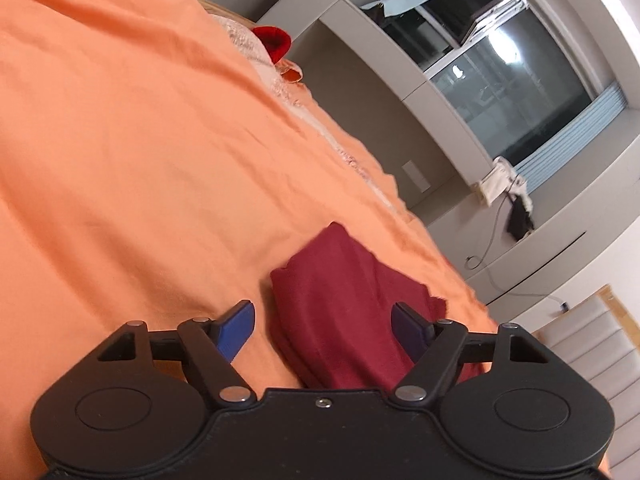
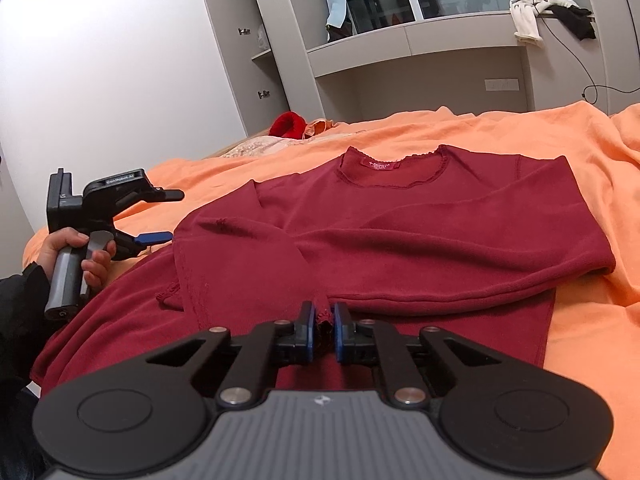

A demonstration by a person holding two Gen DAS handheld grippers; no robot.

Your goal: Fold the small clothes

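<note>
A dark red long-sleeved top (image 2: pixel 400 232) lies flat on the orange bedspread (image 2: pixel 580 152), neck away from me, with both sleeves folded across its body. My right gripper (image 2: pixel 323 330) is shut on the cuff of one sleeve (image 2: pixel 240 280) near the top's lower middle. My left gripper (image 2: pixel 160 216) is open and empty, held by a hand just beyond the top's left edge. In the left wrist view, the left gripper (image 1: pixel 322 330) is open with the top's edge (image 1: pixel 340 300) between and under its blue fingers.
A bright red cloth (image 2: pixel 286 125) and a pale lace pillow (image 2: pixel 256 145) lie at the far left of the bed. Grey cabinets (image 2: pixel 248 40) and a window ledge with clothes (image 2: pixel 536 12) stand behind the bed. A cable (image 2: pixel 600 88) hangs at the right.
</note>
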